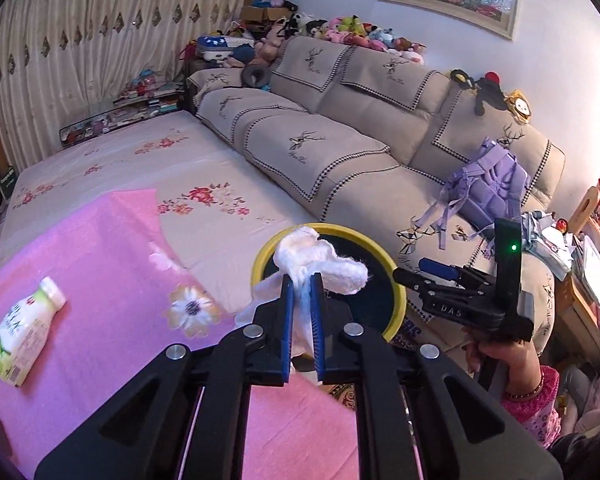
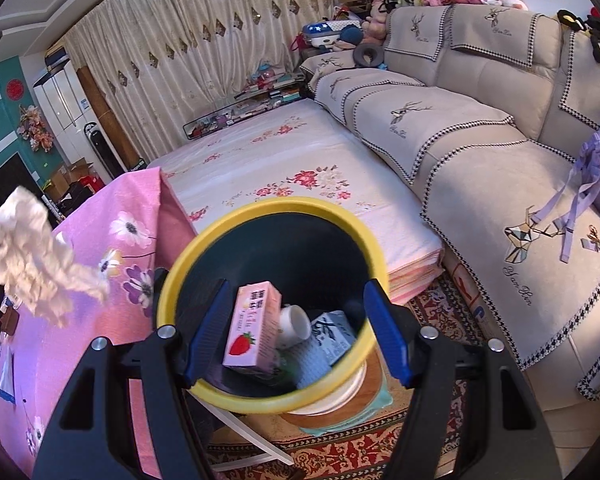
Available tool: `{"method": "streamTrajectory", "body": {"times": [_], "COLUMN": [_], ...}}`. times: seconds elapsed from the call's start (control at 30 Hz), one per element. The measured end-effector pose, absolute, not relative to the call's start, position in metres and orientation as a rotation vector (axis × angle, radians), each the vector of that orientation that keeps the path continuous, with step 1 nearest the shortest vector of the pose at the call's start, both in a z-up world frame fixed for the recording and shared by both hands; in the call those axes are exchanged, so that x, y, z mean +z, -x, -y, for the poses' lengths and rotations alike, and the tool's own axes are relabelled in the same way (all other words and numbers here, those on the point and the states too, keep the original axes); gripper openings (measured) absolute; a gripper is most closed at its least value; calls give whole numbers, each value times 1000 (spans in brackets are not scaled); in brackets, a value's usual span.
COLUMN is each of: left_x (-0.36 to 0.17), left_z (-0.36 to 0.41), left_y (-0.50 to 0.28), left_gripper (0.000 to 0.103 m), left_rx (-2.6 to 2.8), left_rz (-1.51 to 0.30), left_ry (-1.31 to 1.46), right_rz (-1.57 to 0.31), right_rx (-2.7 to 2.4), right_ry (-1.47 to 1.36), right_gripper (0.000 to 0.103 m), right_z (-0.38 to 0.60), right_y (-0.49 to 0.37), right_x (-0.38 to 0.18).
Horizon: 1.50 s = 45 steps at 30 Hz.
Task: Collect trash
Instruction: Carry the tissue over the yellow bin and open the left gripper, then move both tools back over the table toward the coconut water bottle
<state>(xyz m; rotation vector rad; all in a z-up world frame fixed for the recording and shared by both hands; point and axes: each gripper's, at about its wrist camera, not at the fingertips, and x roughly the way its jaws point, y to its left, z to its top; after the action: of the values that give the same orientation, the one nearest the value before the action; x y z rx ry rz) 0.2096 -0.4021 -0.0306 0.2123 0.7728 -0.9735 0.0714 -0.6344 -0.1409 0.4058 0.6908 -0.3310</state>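
Observation:
My left gripper (image 1: 302, 280) is shut on a crumpled white tissue (image 1: 320, 264), held in the air just in front of the yellow-rimmed dark bin (image 1: 399, 304). The right wrist view shows that tissue (image 2: 32, 264) hanging at the far left, beside the bin (image 2: 284, 204). My right gripper (image 2: 297, 286) hovers over the bin's mouth with its jaws wide apart and nothing pressed between the pads. From the left wrist view the right gripper (image 1: 404, 274) sits at the bin's right rim, held by a hand (image 1: 500, 356). Inside the bin lie a pink strawberry carton (image 2: 252, 328), a white cup (image 2: 294, 322) and a grey carton (image 2: 332, 340).
A white and green bottle (image 1: 24, 332) lies on the pink flowered cloth (image 1: 100, 280) at the left. A floral-sheeted bed (image 1: 140, 168) lies behind it. A beige sofa (image 1: 340, 152) with a purple backpack (image 1: 488, 188) runs along the right. A patterned rug (image 2: 440, 312) covers the floor.

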Motion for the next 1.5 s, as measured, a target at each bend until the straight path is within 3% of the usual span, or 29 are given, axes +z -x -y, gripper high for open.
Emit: {"method": "streamTrajectory", "body": {"times": [0.4, 0.47, 0.53, 0.67, 0.7, 1.03, 1.5], "left_x": [-94, -106, -114, -105, -101, -37, -35], "left_z": [537, 549, 556, 542, 530, 381, 89], "left_y": [-220, -222, -224, -219, -219, -179, -130], "left_gripper": [11, 22, 47, 64, 69, 84, 85], "left_rx": [-1055, -1042, -1032, -1009, -1003, -882, -346], "left_rz": [-865, -872, -884, -854, -846, -695, -600], "left_ry": [-289, -302, -301, -277, -269, -172, 32], "right_rz": [-693, -695, -696, -698, -698, -707, -762], "right_rx": [-403, -408, -409, -407, -406, -335, 126], "right_ry": [-438, -441, -446, -440, -439, -395, -127], "right_gripper": [65, 65, 66, 66, 66, 67, 68], "right_z": [670, 673, 674, 671, 670, 631, 447], "right_y": [-43, -41, -38, -36, -37, -56, -189], "right_x": [-149, -151, -151, -151, -150, -139, -106]}}
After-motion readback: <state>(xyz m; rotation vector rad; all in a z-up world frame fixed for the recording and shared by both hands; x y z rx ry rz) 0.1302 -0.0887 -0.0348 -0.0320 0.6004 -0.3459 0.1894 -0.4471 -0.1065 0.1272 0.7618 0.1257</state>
